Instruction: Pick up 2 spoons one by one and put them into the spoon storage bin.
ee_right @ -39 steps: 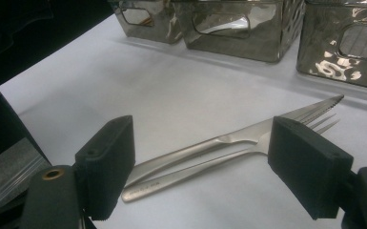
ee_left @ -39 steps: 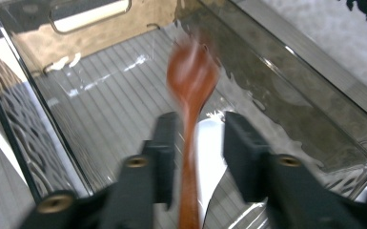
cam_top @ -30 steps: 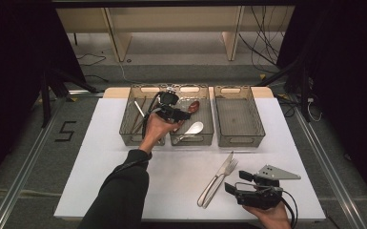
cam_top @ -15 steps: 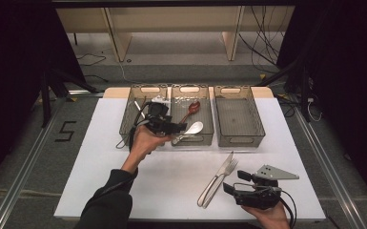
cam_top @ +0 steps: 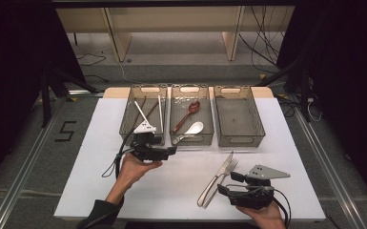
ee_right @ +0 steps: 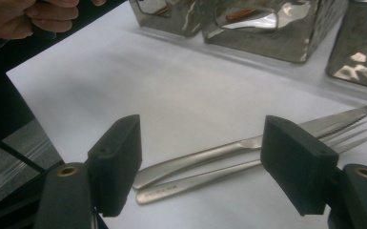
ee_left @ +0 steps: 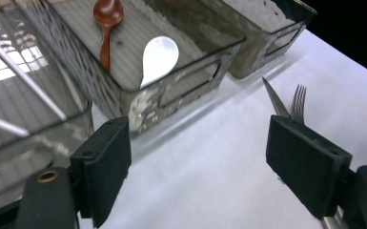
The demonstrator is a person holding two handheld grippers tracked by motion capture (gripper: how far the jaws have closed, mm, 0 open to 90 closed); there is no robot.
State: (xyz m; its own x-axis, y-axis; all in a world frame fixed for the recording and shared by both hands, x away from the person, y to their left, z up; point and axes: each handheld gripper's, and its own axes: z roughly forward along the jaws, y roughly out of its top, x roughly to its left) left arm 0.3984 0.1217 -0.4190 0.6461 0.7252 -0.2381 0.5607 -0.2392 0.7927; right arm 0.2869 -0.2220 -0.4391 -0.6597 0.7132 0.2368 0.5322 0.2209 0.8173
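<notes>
A steel knife (cam_top: 224, 166) and fork (cam_top: 216, 187) lie side by side on the white table (cam_top: 181, 186) at the front right. My right gripper (cam_top: 226, 182) rests low at their handle ends. Its jaws have just been closing a little, with both handles (ee_right: 195, 171) between the pads but untouched, so it is open. My left gripper (cam_top: 170, 151) hangs in front of the left bin (cam_top: 126, 119), pointing right. Its jaws have just been opening, and the left gripper view has nothing between its pads (ee_left: 102, 167). The knife tip (ee_left: 272, 95) and fork tines (ee_left: 298, 98) lie beyond them.
Three clear bins stand in a row at the back. The left one holds chopsticks (cam_top: 144, 114). The middle bin (cam_top: 210, 119) holds a brown spoon (cam_top: 190, 110) and a white spoon (cam_top: 194, 128). Nothing lies in the right bin (cam_top: 259, 129). Bare white tabletop lies between my two hands.
My left hand has drawn back from over the middle bin, toward the person and to the left, and its jaws have widened. The right gripper has kept its place.
</notes>
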